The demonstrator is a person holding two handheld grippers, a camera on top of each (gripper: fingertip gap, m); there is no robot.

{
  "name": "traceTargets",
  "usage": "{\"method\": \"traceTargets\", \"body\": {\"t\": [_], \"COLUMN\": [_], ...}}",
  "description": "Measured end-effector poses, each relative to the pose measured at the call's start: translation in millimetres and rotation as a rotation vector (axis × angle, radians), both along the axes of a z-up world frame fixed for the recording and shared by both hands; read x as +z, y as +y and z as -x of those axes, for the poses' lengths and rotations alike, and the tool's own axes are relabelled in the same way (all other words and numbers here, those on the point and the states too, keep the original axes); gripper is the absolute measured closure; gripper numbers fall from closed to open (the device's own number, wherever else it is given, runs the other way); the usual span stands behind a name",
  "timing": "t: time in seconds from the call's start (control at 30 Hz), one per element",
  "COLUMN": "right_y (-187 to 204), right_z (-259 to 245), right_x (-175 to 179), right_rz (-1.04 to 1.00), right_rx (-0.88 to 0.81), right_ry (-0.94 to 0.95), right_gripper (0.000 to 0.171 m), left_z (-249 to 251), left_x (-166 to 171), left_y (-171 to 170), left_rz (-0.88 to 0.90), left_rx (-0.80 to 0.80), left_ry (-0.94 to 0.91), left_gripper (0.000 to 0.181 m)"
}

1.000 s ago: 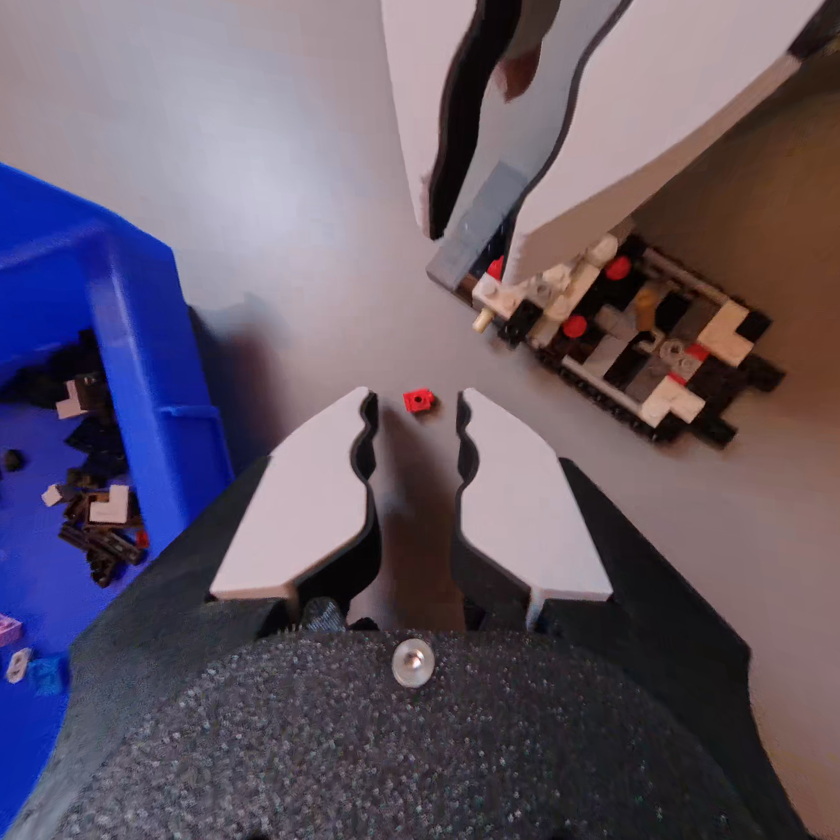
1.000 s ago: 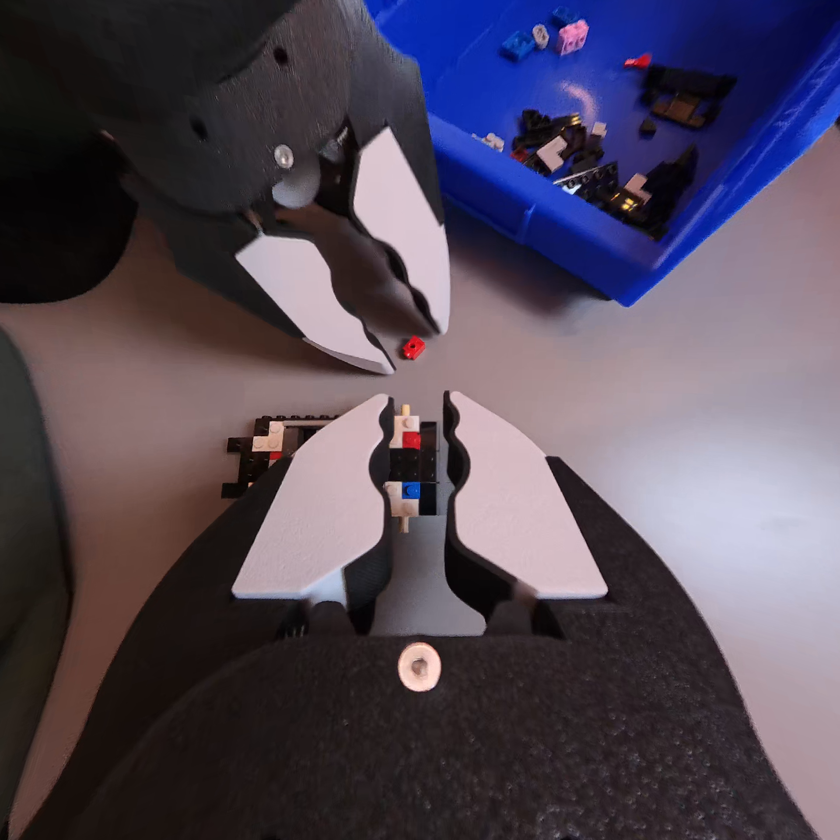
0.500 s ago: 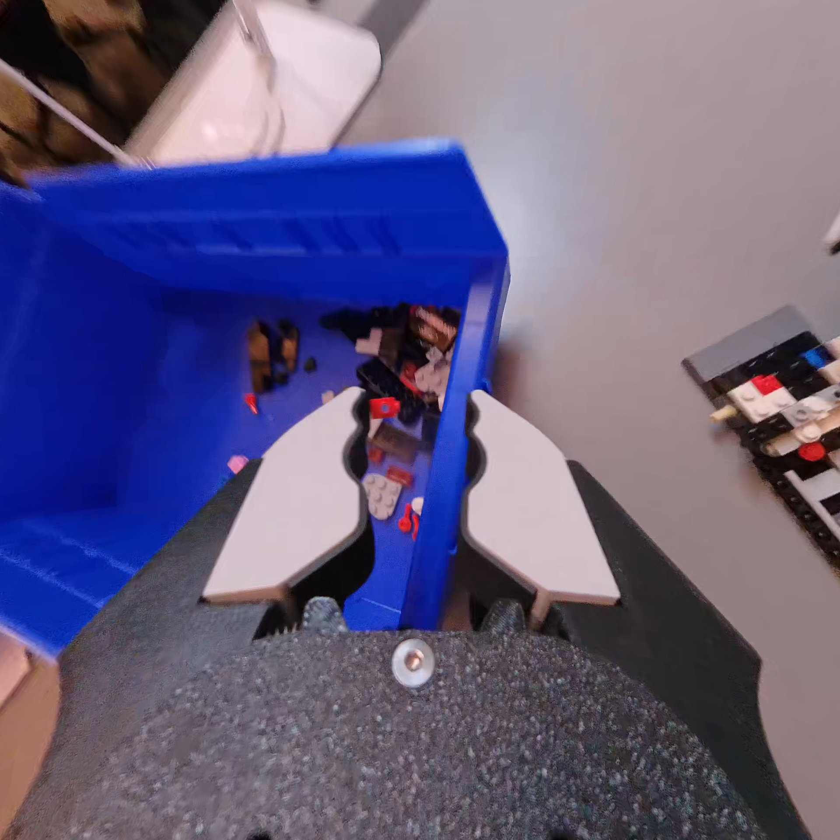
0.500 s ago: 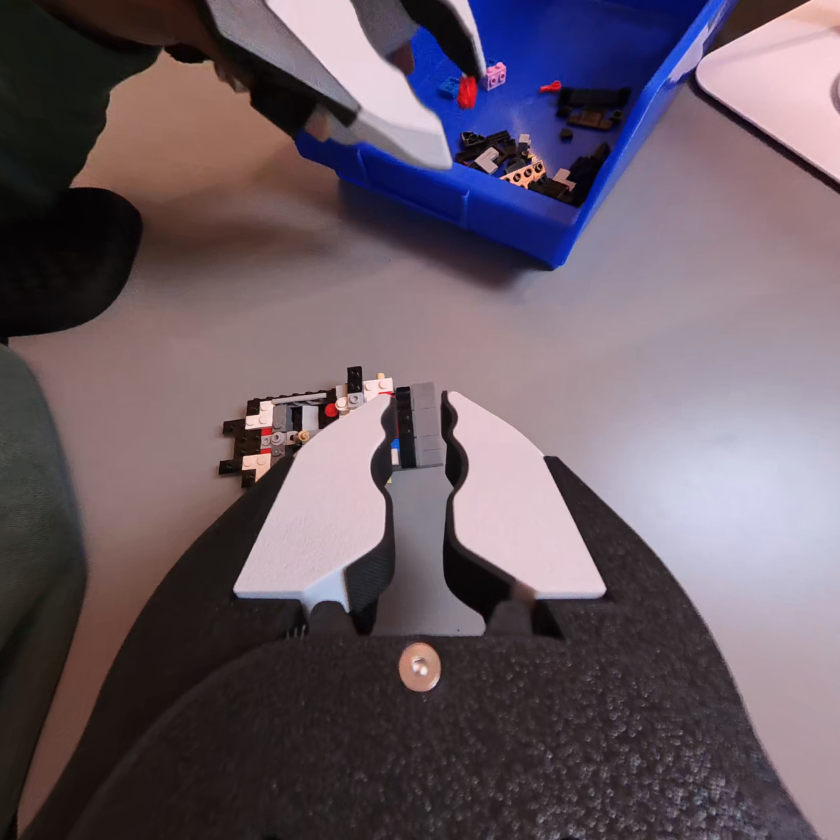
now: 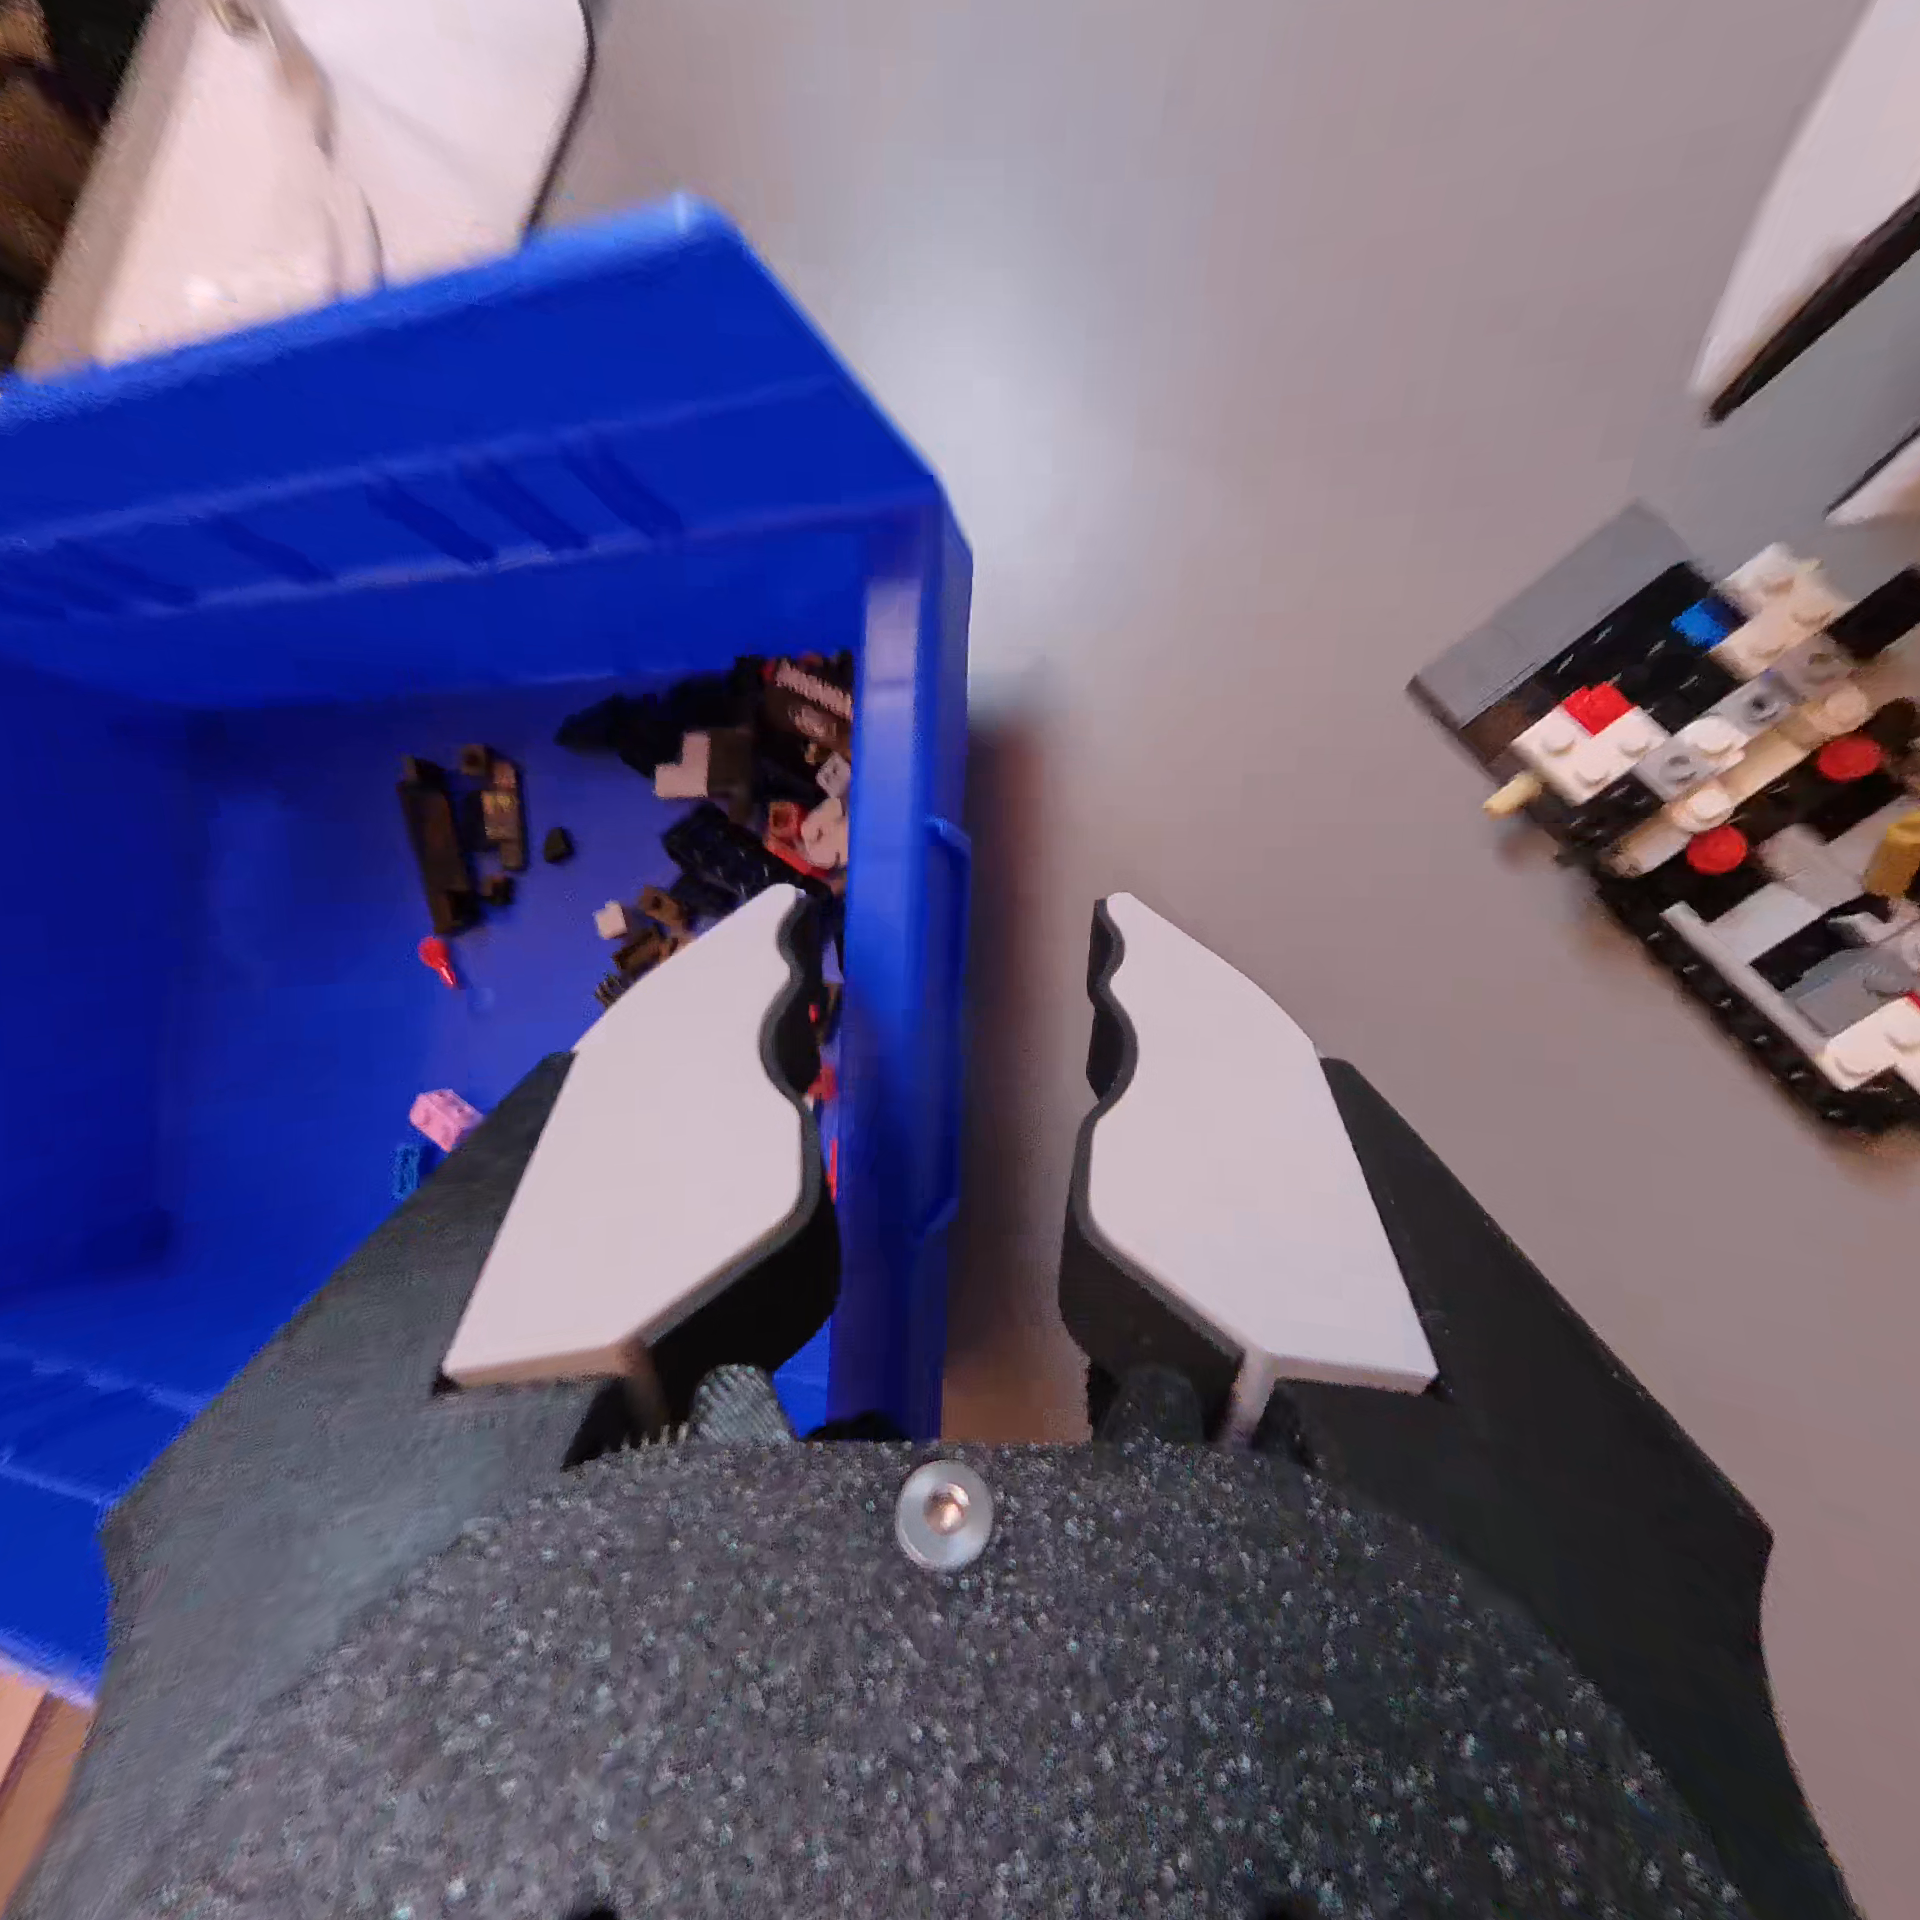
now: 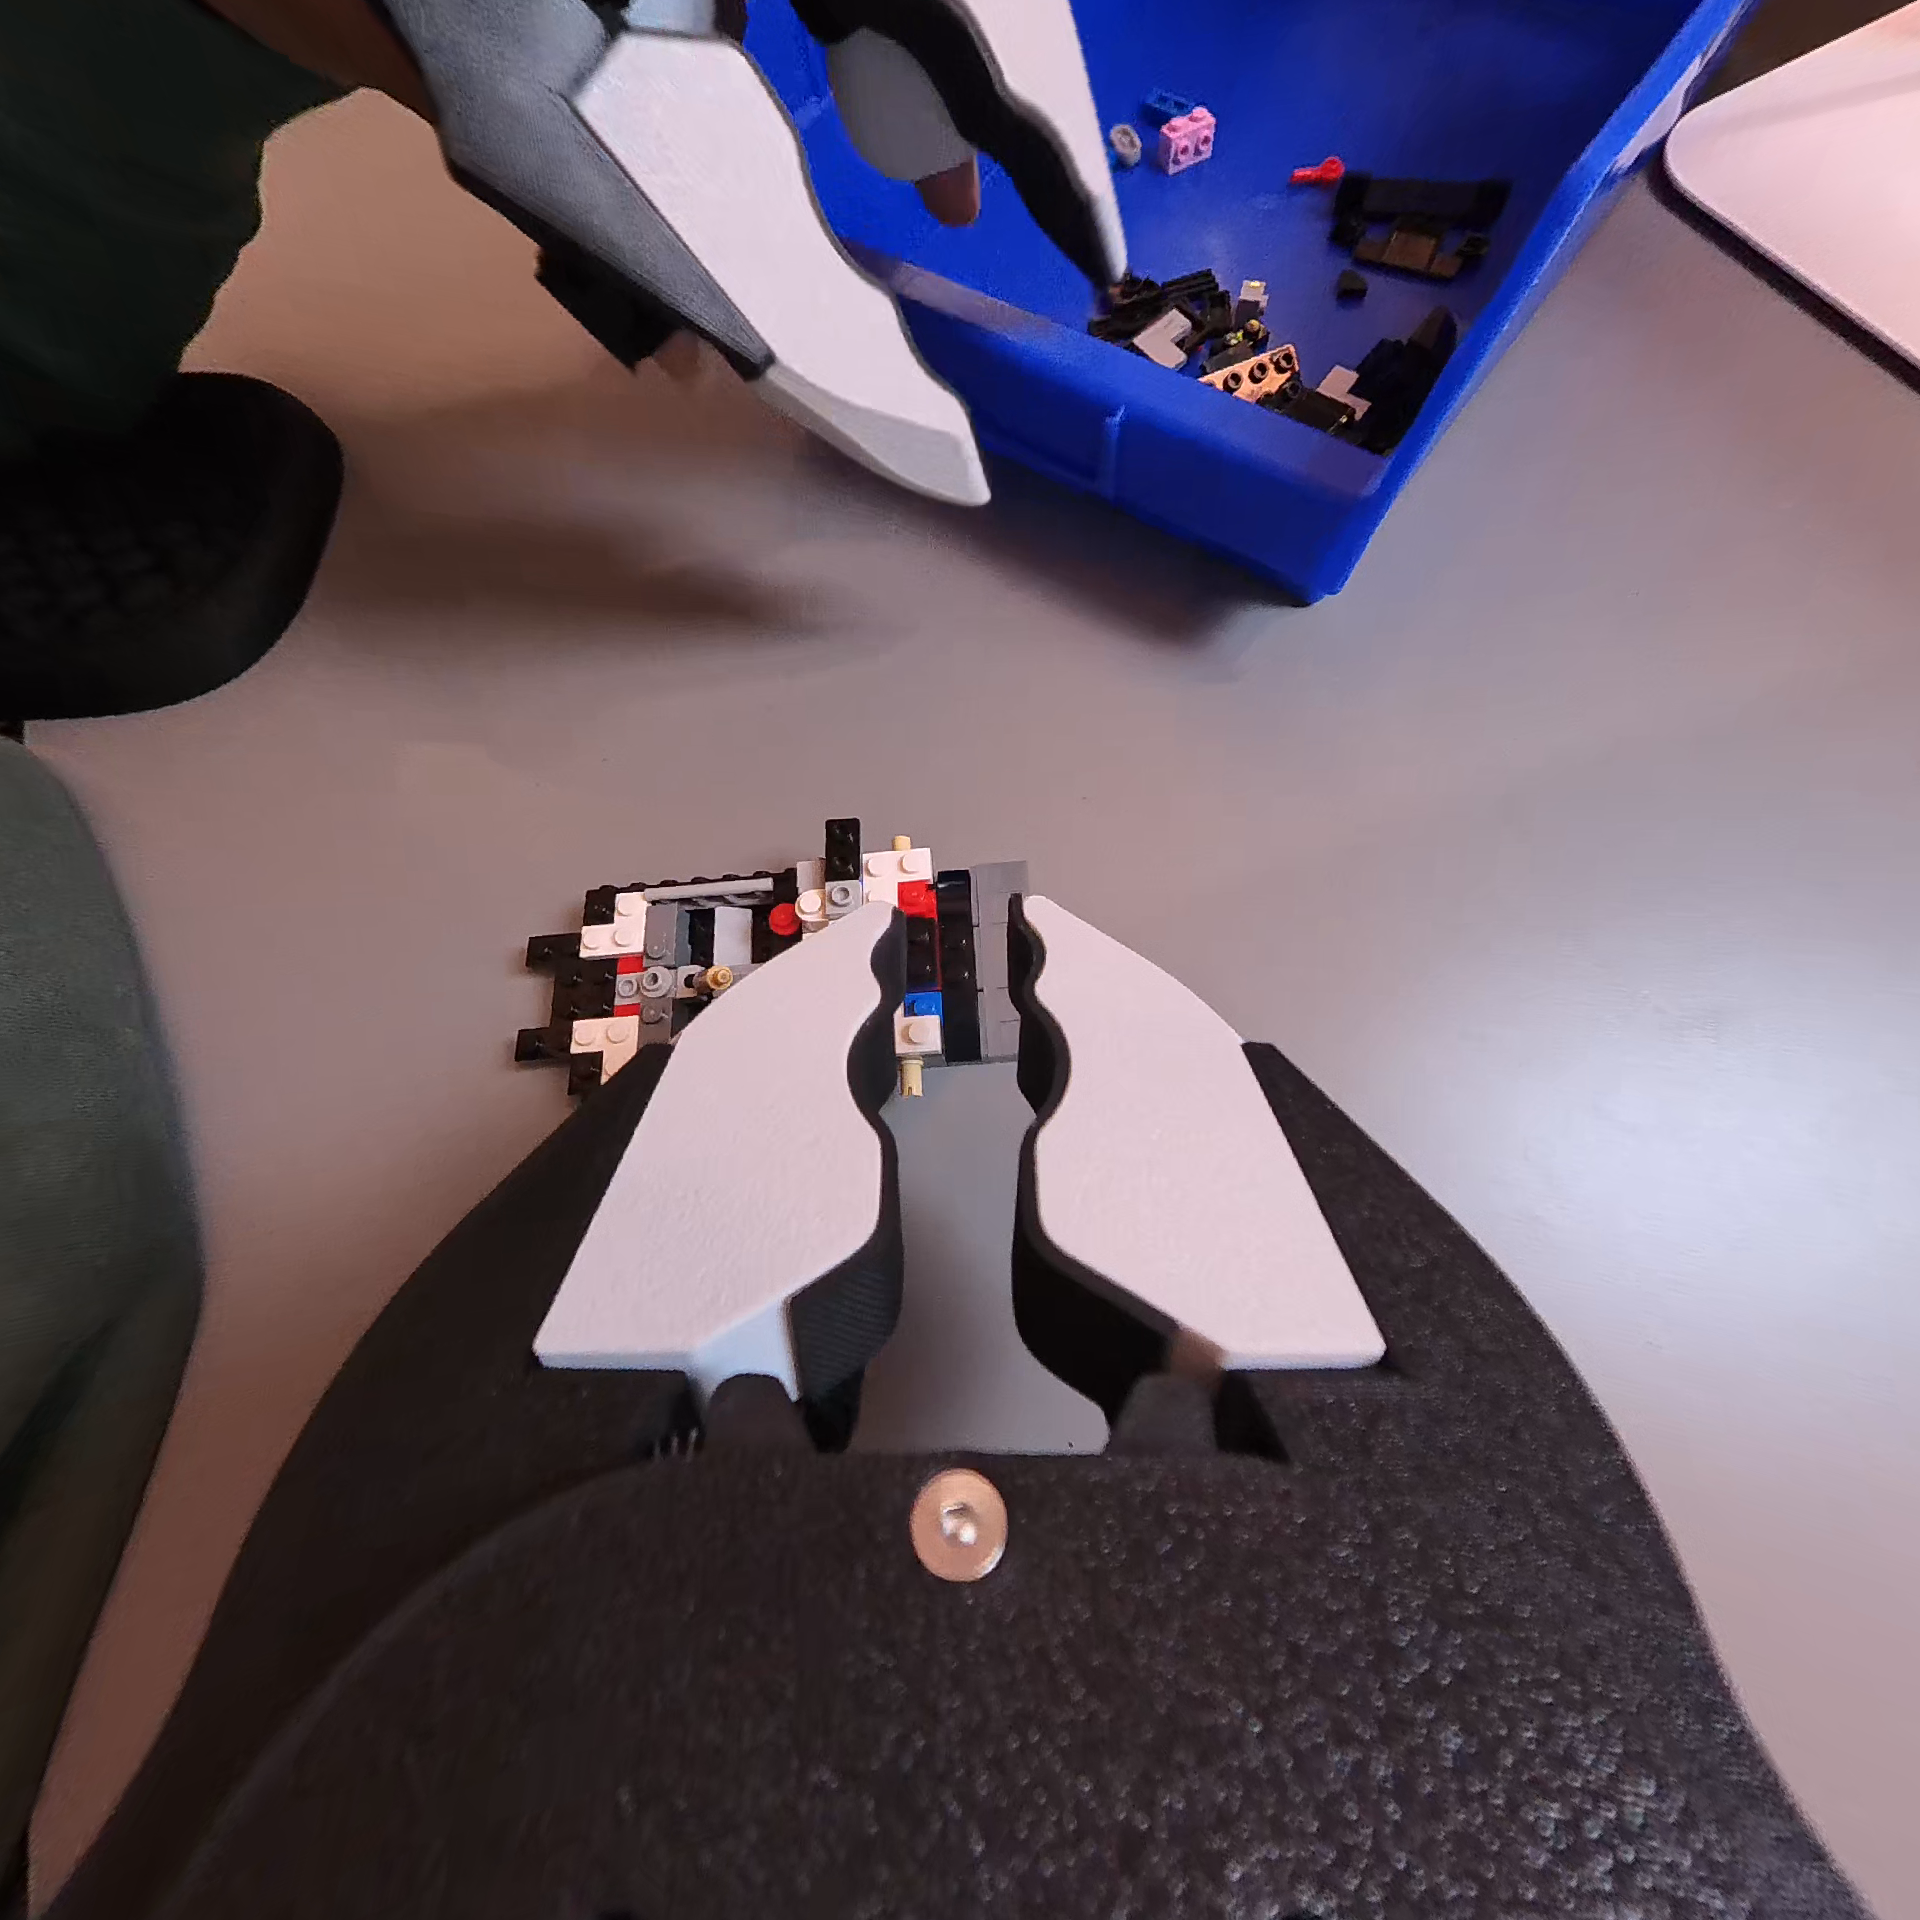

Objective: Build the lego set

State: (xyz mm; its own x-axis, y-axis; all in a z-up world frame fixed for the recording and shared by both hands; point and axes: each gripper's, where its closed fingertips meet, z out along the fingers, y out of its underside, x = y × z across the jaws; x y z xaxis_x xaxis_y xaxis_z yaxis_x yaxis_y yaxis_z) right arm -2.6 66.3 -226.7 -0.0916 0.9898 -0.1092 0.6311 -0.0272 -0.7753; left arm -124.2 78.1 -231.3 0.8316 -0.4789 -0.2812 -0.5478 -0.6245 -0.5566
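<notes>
1. Left gripper [image 5: 945, 914] hangs spread and empty, straddling the blue bin's [image 5: 904, 727] wall; loose bricks [image 5: 727, 790] lie inside
2. Right gripper [image 6: 956, 914], parted, holding nothing, hovers over the brick plate assembly [image 6: 727, 956] on the grey table [image 6: 1455, 831], its grey edge between the fingertips

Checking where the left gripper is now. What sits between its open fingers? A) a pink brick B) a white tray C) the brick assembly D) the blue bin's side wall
D: the left gripper stands open astride the blue bin's side wall, one finger inside the bin, the other outside over the table.
</notes>
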Motion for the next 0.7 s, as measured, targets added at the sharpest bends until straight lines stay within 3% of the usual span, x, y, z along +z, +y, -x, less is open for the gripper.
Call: {"method": "traceTargets", "body": {"t": [0.1, 0.23, 0.43, 0.53, 0.7], "right_y": [-1.8, -15.7, -27.2, -30.4, -31.3], "right_z": [-0.8, 0.2, 14.9, 21.6, 20.9], "right_x": [-3.4, -14.3, -32.3, -32.1, -31.1], "right_rz": [0.008, 0.022, -0.063, -0.142, -0.238], "right_rx": [0.007, 0.052, 0.060, 0.074, 0.125], "right_ry": [-0.025, -0.105, -0.180, -0.158, -0.124], "right_gripper": [0.153, 0.151, 0.144, 0.158, 0.159], "left_z": [-31.6, -80.0, -87.7, -87.4, -88.9], "left_x": [22.0, -4.0, -35.8, -37.3, -38.3], "left_y": [-4.5, -42.1, -51.4, -50.9, -51.3], "left_rz": [-0.098, 0.140, 0.262, 0.278, 0.309], "left_rx": [-0.116, -0.288, -0.313, -0.299, -0.286], "left_ry": [-0.117, -0.334, -0.344, -0.396, -0.485], "left_gripper": [0.144, 0.148, 0.146, 0.146, 0.146]}}
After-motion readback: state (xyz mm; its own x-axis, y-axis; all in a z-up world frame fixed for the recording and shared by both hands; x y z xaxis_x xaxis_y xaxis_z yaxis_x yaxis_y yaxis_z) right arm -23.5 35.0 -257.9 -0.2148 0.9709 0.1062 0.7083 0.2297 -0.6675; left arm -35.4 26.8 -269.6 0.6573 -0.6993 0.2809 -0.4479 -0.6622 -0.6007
